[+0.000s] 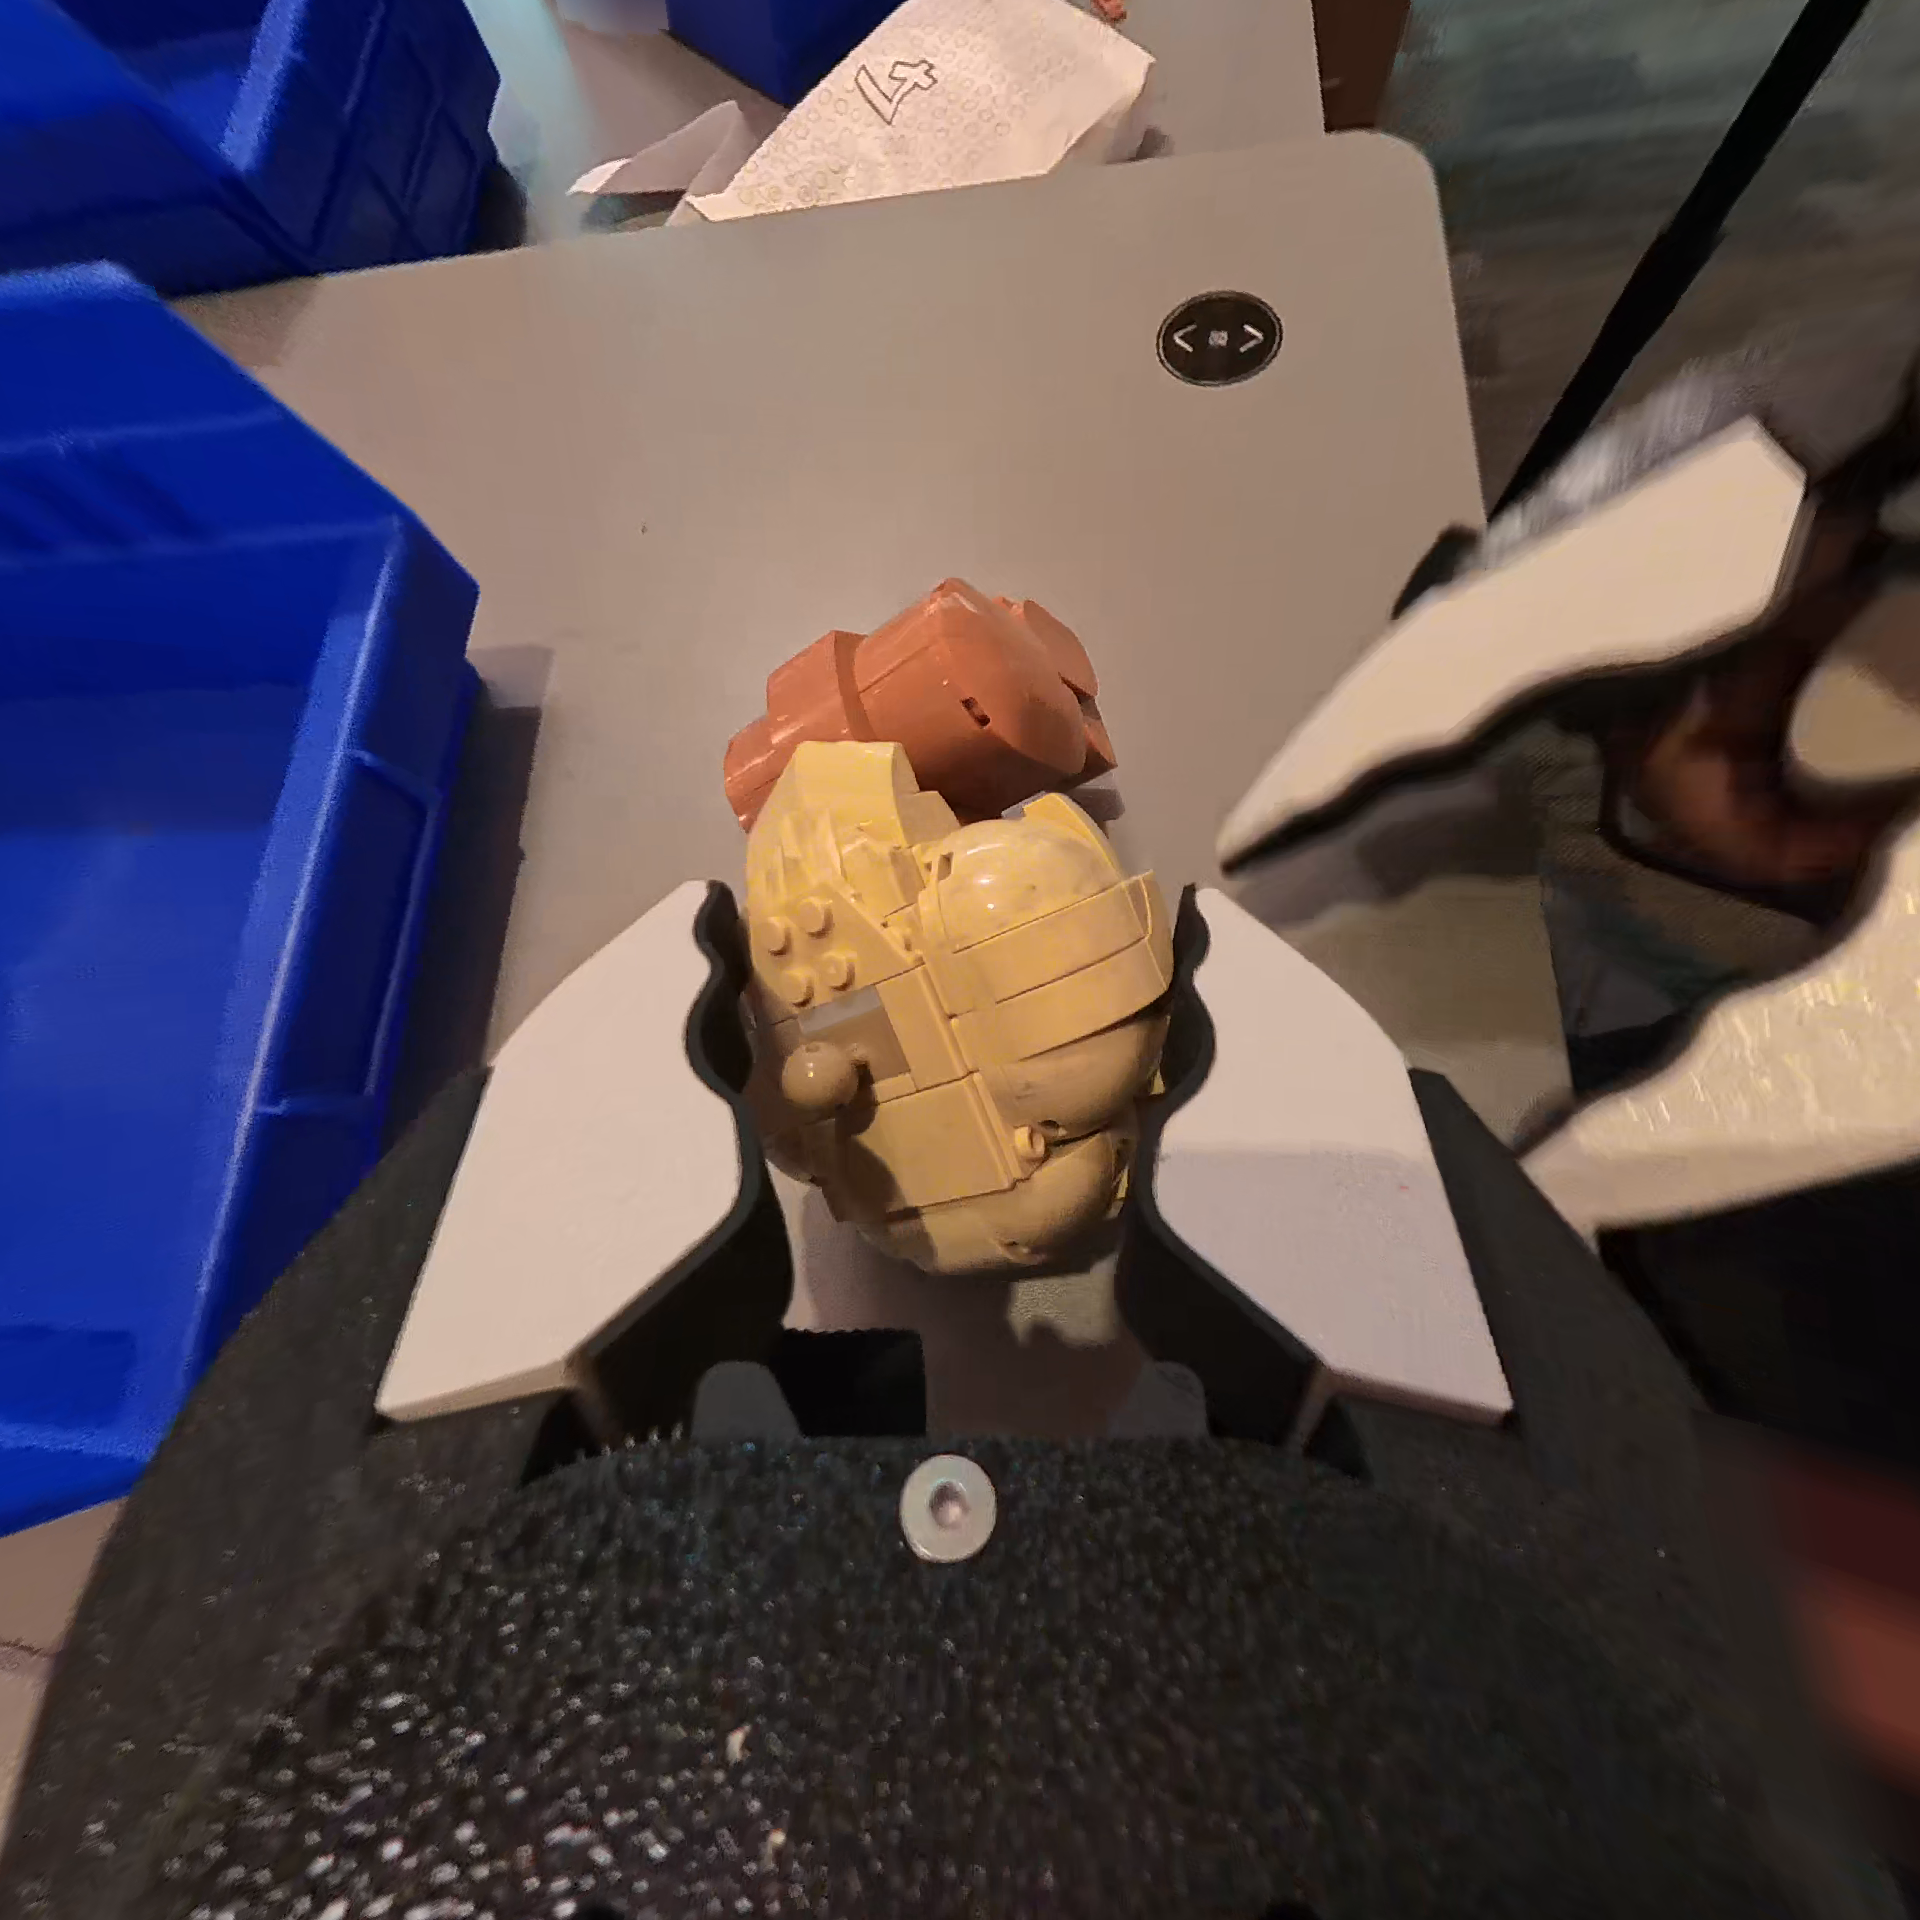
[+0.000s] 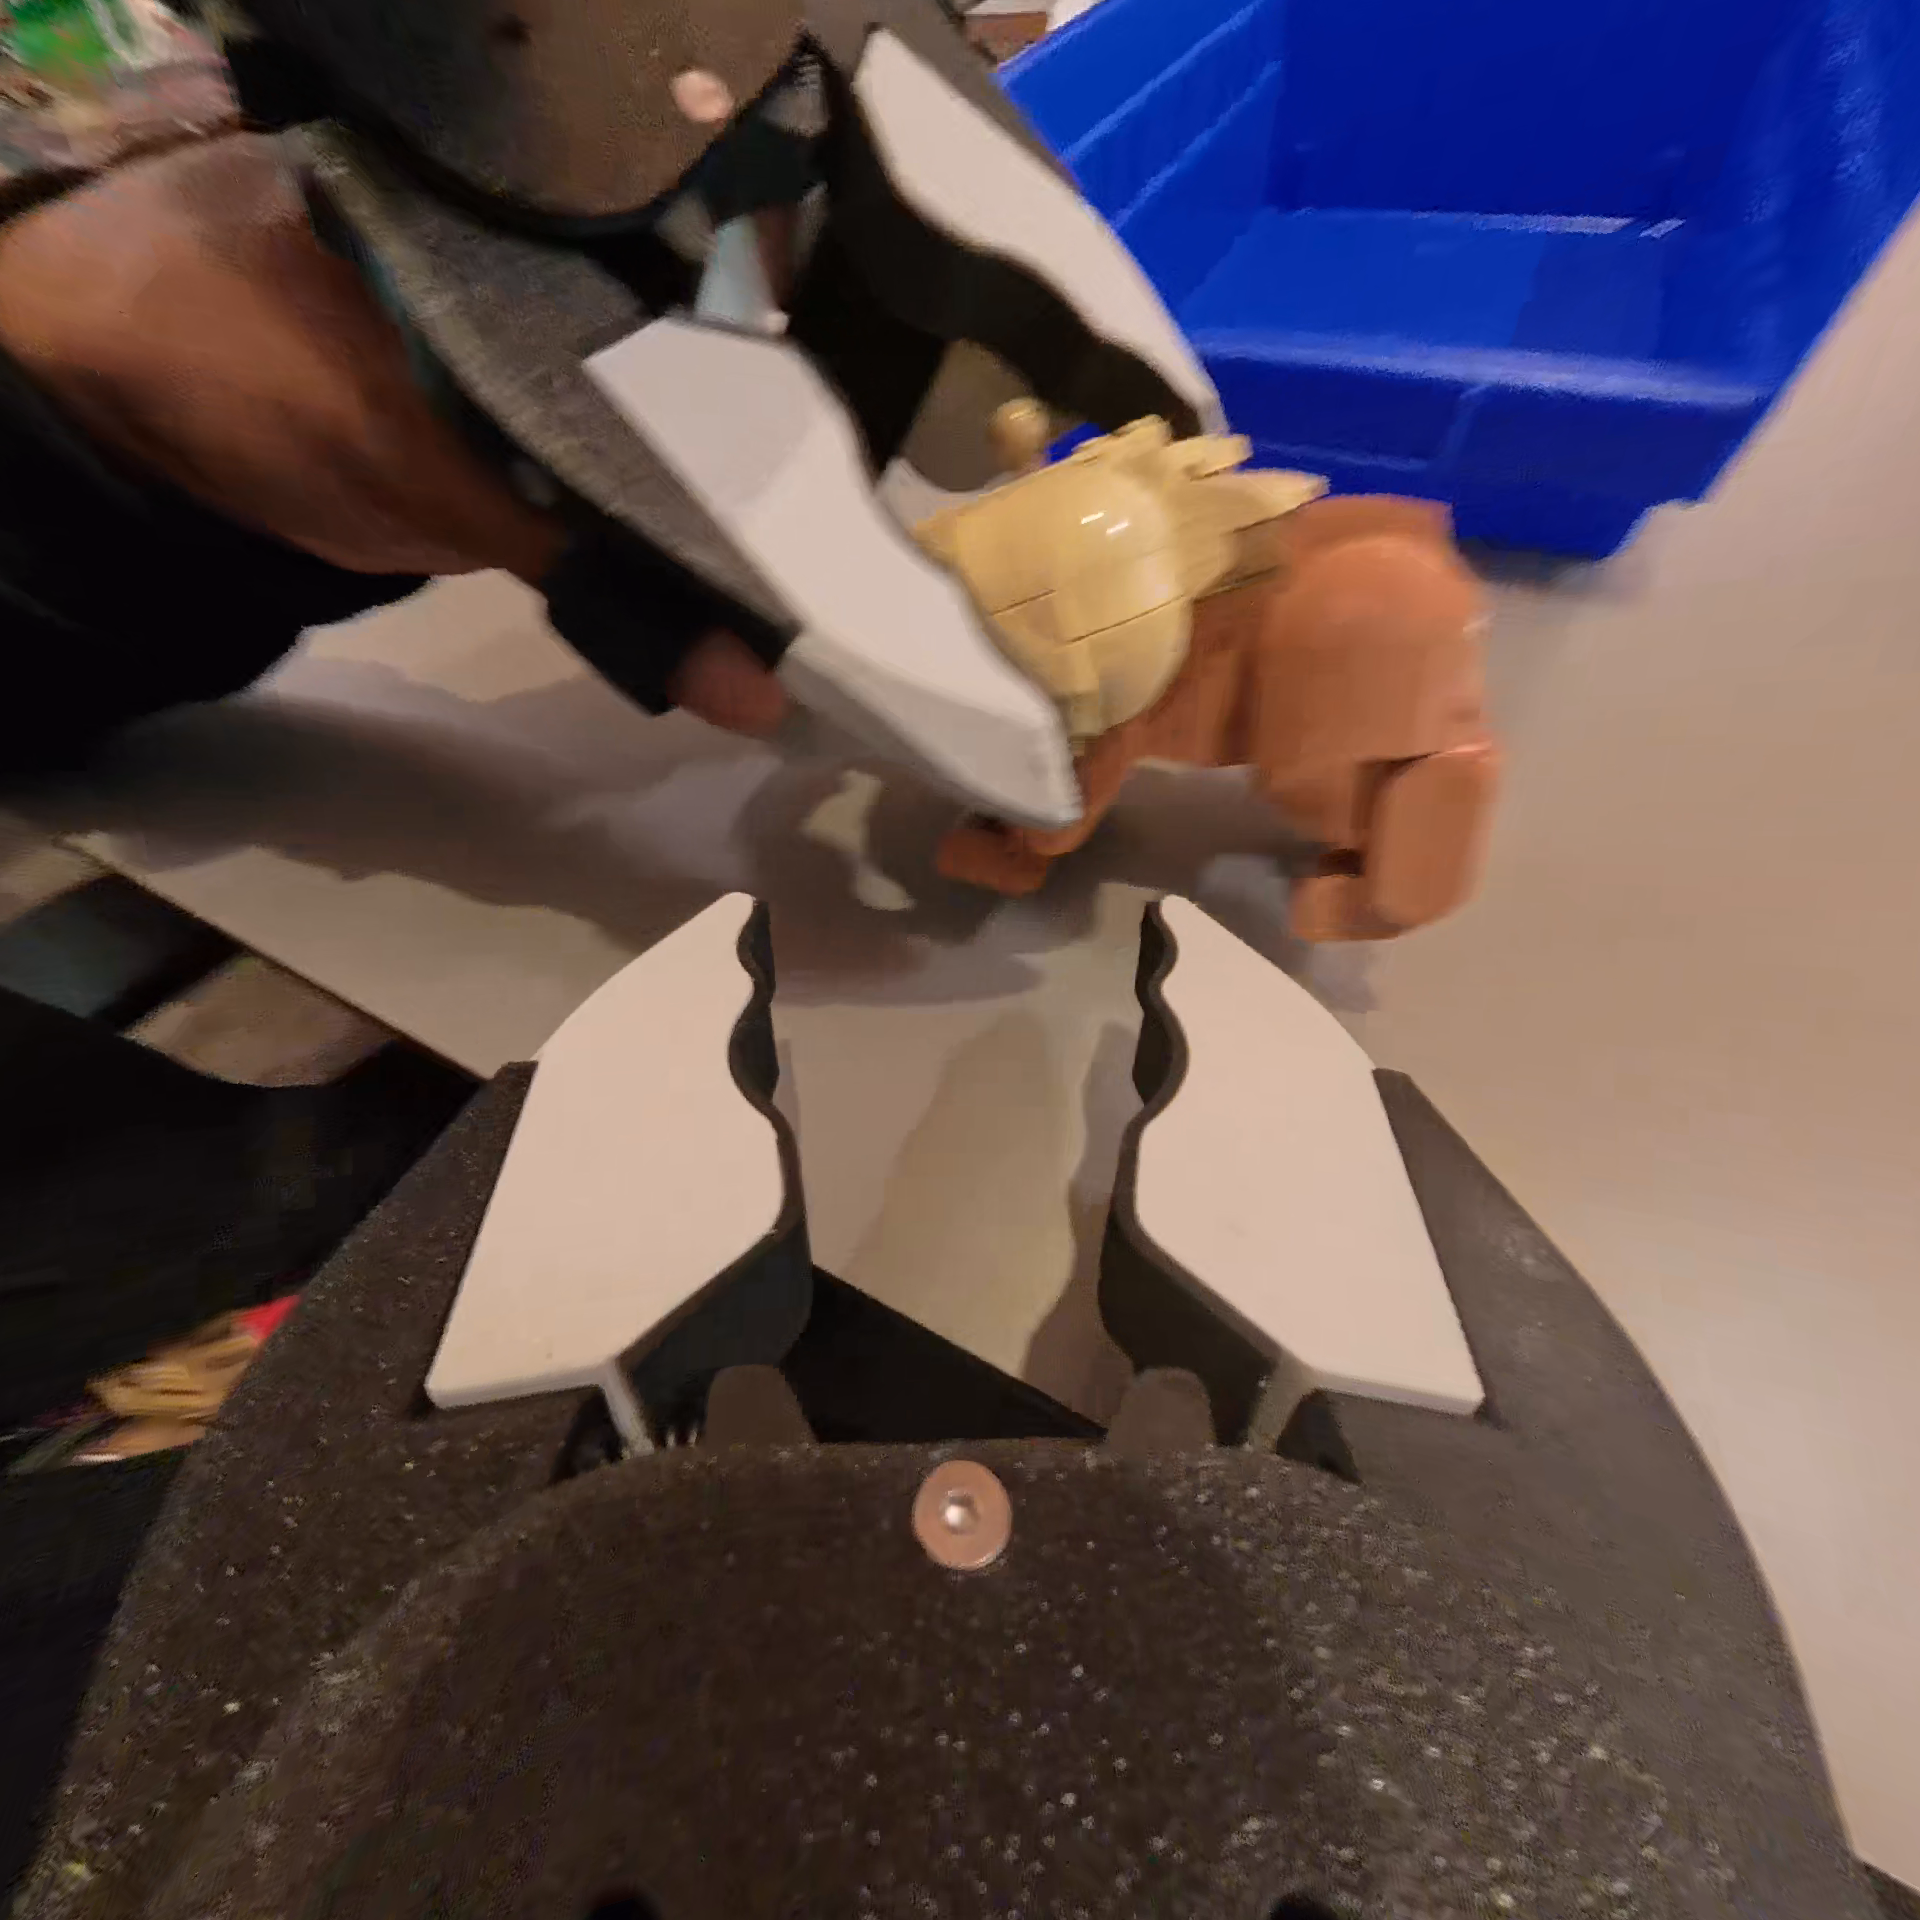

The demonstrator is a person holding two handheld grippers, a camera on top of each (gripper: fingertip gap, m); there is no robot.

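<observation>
Fingers (image 1: 1190,956) of our left gripper (image 1: 951,961) pinch the tan-and-brown brick figure (image 1: 966,1049) mid-frame above the tabletop (image 1: 831,436), while the right gripper (image 2: 948,940) sits wide open and empty at lower centre.

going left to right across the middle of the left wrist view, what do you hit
blue bin → left gripper, its pads pressing the tan brick-built figure with a brown brick piece behind it → right gripper, blurred, jaws apart, at the right edge. All over a grey table.

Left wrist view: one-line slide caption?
Left gripper clamps a tan-and-brown brick figure over a grey table, beside blue bins.
</observation>
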